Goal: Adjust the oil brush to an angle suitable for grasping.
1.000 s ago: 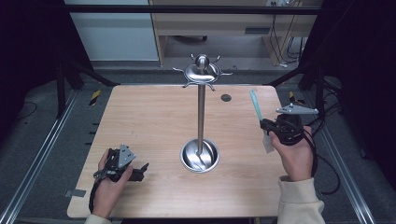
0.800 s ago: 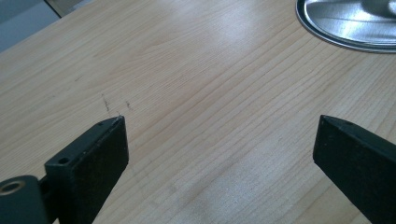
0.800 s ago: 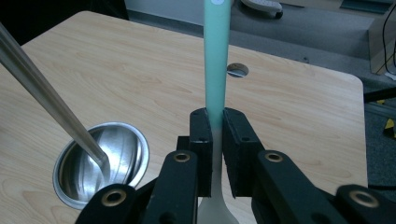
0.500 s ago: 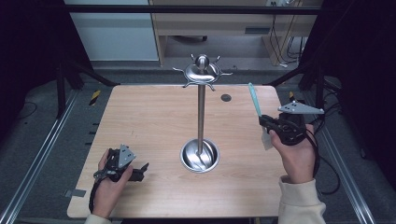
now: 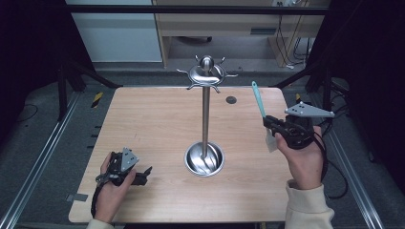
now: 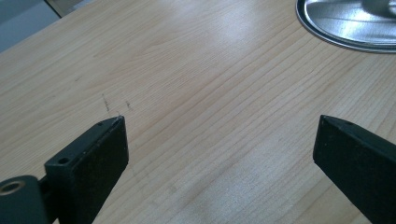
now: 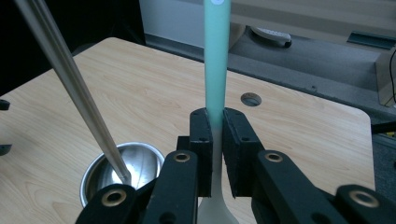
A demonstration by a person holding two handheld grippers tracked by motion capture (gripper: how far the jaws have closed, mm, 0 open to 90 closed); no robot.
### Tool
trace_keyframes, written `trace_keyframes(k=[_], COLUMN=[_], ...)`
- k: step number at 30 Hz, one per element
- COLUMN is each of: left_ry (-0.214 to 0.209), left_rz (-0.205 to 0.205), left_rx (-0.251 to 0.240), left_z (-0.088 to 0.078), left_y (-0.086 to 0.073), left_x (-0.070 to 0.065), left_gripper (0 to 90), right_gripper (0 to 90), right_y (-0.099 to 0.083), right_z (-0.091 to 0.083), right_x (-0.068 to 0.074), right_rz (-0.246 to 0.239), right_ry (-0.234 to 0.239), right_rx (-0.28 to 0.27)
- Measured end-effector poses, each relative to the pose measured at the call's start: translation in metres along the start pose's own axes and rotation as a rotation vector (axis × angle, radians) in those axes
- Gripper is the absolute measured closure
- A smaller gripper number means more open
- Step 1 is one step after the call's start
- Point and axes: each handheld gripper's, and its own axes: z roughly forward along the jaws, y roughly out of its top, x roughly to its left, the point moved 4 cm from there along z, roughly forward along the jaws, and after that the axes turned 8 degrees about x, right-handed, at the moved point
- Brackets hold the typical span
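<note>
A tall metal utensil stand (image 5: 206,114) rises from a round dish base (image 5: 204,160) at the table's middle, with a ring of hooks (image 5: 206,74) at its top. My right gripper (image 5: 270,125) is shut on a spatula's teal handle (image 5: 258,99), held upright to the right of the stand; the white blade (image 5: 271,140) hangs below the jaws. In the right gripper view the handle (image 7: 216,56) stands clamped between the pads (image 7: 201,140), with the stand's pole (image 7: 70,79) to its left. My left gripper (image 5: 143,175) rests on the table at the front left, its jaws wide apart over bare wood (image 6: 219,126).
The wooden table (image 5: 153,124) has a small round hole (image 5: 231,99) near its far edge. The dish base's rim (image 6: 345,23) lies beyond the left gripper. Metal rails run along both table sides. A cabinet stands behind the table.
My right gripper has lifted the spatula a little and carried it slightly toward the stand's top. The left gripper has stayed in place.
</note>
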Motion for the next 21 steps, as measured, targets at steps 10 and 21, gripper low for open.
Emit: trace_keyframes(k=[10, 21], left_ry=[0.004, 0.001], left_rz=[0.005, 0.000], left_rx=[0.004, 0.000], left_z=[-0.001, -0.001], left_y=[0.000, 0.000], left_x=[0.001, 0.001], left_gripper=[2.8, 2.8], right_gripper=[82.9, 82.9], right_y=[0.006, 0.012], right_z=[-0.010, -0.020], right_x=[0.007, 0.014], right_rz=[-0.015, -0.030], right_ry=[0.024, 0.038], right_rx=[-0.031, -0.065])
